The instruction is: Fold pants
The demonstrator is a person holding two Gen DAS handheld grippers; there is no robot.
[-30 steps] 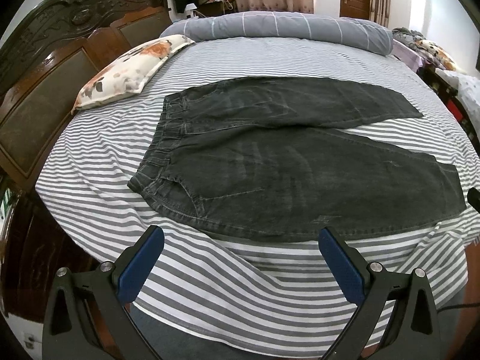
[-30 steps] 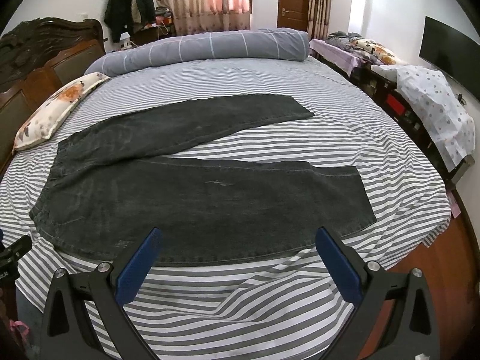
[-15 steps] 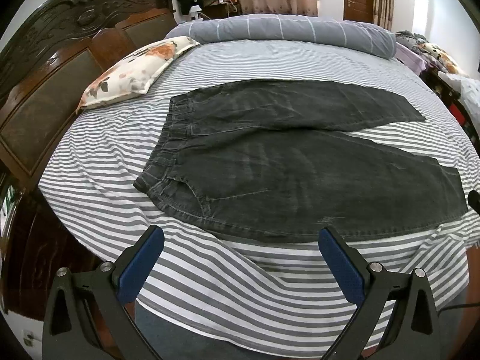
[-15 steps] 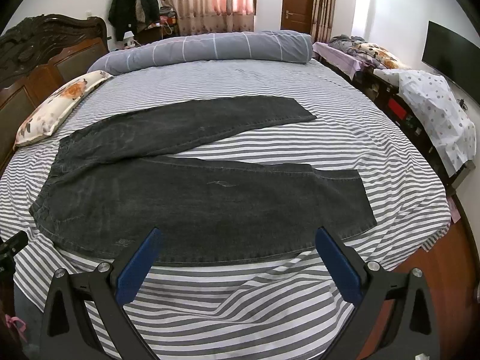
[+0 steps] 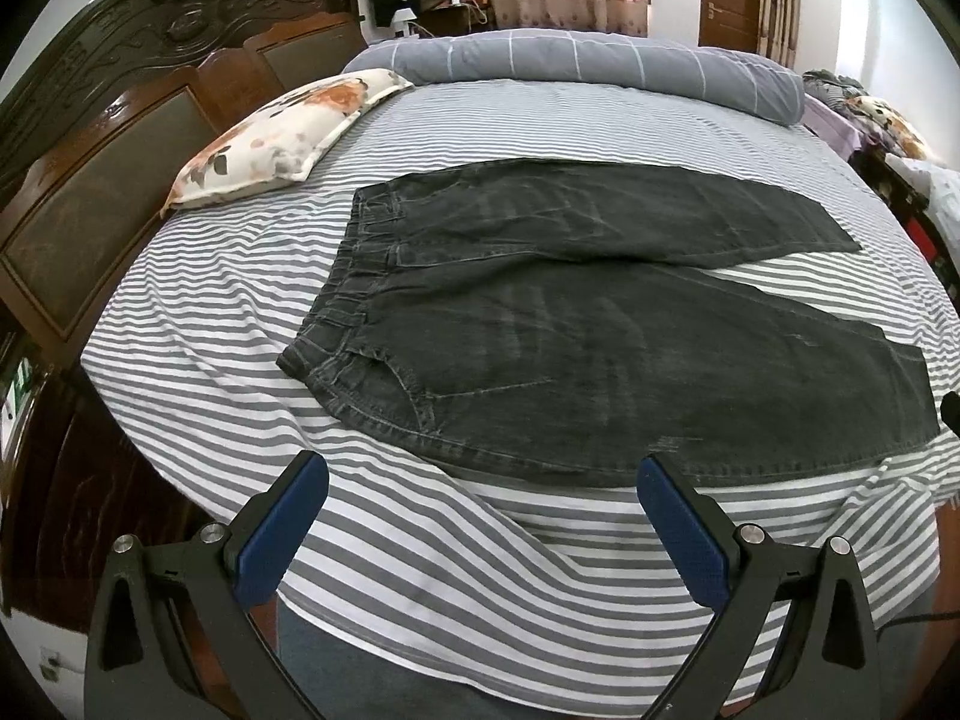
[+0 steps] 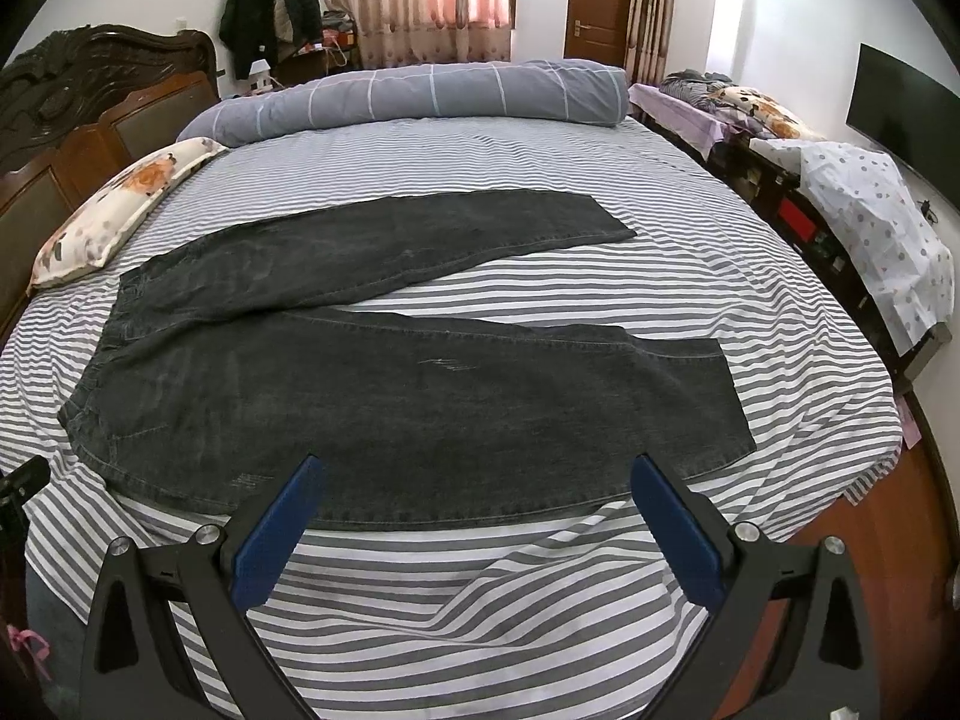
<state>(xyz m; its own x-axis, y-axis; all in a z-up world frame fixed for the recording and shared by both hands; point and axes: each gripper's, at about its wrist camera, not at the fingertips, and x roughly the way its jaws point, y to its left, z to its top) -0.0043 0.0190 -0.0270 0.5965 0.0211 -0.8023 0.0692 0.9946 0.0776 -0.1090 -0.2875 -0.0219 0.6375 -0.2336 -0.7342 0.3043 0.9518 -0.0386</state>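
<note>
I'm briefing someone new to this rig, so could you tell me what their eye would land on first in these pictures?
The dark grey pants lie flat and unfolded across the striped bed sheet, legs splayed in a V, waistband towards the carved wooden headboard. Low in each view, the left gripper and right gripper hang open at the near edge, holding nothing.

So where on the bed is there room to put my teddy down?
Bare striped sheet lies between the pants and the rolled grey duvet, and beside the floral pillow. The near edge, by both open grippers, is tighter.
</note>
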